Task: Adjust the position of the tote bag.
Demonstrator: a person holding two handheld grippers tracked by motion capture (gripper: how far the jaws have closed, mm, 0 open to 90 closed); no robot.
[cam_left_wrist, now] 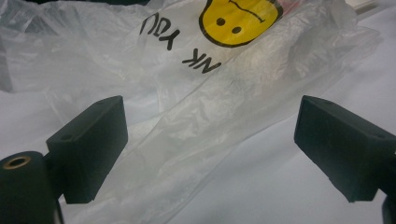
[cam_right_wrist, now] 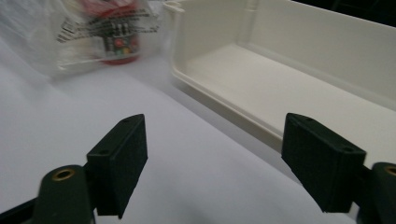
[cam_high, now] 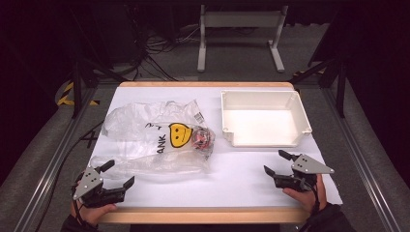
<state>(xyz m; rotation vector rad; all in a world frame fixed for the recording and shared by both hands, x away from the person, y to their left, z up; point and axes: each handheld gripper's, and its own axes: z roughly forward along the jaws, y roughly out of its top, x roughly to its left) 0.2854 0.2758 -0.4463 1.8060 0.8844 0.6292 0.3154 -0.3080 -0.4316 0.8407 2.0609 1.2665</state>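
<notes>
A crumpled clear plastic bag point(cam_high: 154, 137) with a yellow smiley face and black letters lies on the left half of the white table. Something red point(cam_high: 202, 137) sits inside its right end. My left gripper point(cam_high: 118, 175) is at the near left corner, open, just short of the bag's near edge; in the left gripper view the bag point(cam_left_wrist: 196, 93) spreads ahead of the jaws. My right gripper point(cam_high: 277, 163) is at the near right, open with nothing between its jaws, in front of the white tray point(cam_high: 295, 104). The right gripper view has the tray point(cam_right_wrist: 280, 79) ahead and the red item point(cam_right_wrist: 114, 44) in the bag at upper left.
The white tray stands at the back right of the table and holds nothing. A wooden rim point(cam_high: 203, 215) borders the table top. Beyond the far edge are cables and a white metal stand point(cam_high: 239, 34) on the floor.
</notes>
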